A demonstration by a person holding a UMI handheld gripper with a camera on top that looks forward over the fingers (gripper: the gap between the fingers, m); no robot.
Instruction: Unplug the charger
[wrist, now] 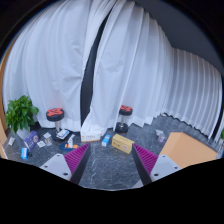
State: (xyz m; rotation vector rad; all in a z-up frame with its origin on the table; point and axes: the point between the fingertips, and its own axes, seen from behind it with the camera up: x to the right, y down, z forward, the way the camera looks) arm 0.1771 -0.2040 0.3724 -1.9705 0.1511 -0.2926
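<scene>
My gripper (111, 160) is open, and its two magenta pads (76, 157) stand wide apart over a dark marbled tabletop (110, 170). Nothing is between the fingers. Just beyond them lie a small cardboard box (122, 143), a small blue item (106, 140) and a flat white box (91, 136). I cannot make out a charger, cable or socket among the things on the table.
White curtains (120, 60) hang behind the table. A potted green plant (20, 112) stands at the far left, with several small items (35, 142) scattered near it. Two red-topped dark objects (55, 114) (125, 110) stand at the back. A tan board (185, 150) lies beside the right finger.
</scene>
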